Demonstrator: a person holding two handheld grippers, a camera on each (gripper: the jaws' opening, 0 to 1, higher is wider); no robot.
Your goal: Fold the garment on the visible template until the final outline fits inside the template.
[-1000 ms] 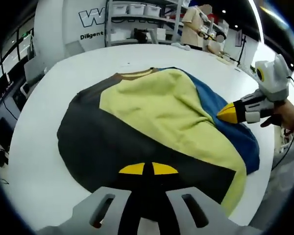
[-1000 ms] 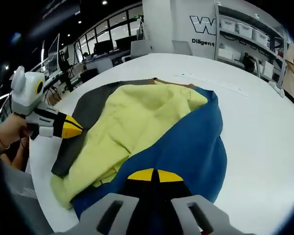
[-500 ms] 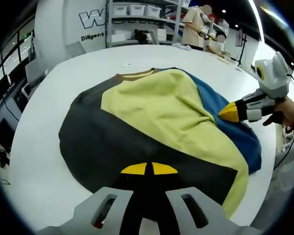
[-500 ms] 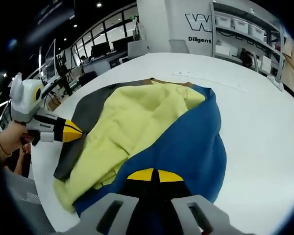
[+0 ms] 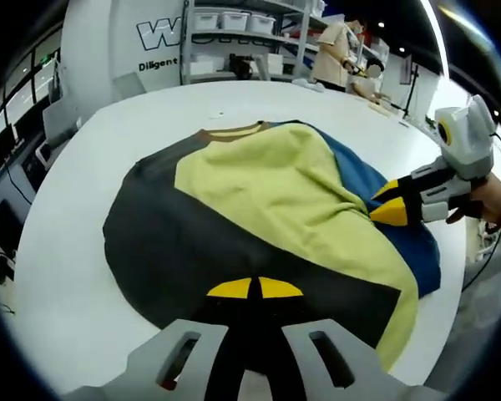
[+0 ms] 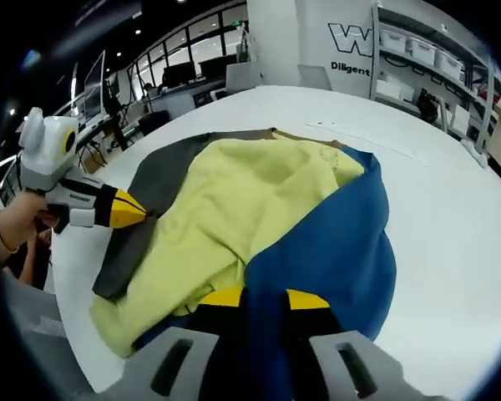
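On the white table [image 5: 75, 167] lies the garment [image 5: 259, 209]. Left gripper [image 5: 249, 288] has jaws closed at its dark edge; right gripper [image 6: 255, 297] jaws spread over the blue edge.

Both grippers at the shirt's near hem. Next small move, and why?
Probably close the right gripper on the blue hem: its jaws stand apart around the fabric. The left gripper is shut on the dark hem of the shirt, which lies open on the table.

Bright, even overhead light falls on the white tabletop [image 5: 75, 276] with only faint shadows, while fisheye bending curves its edges and softens the background shelves [image 5: 234, 42].
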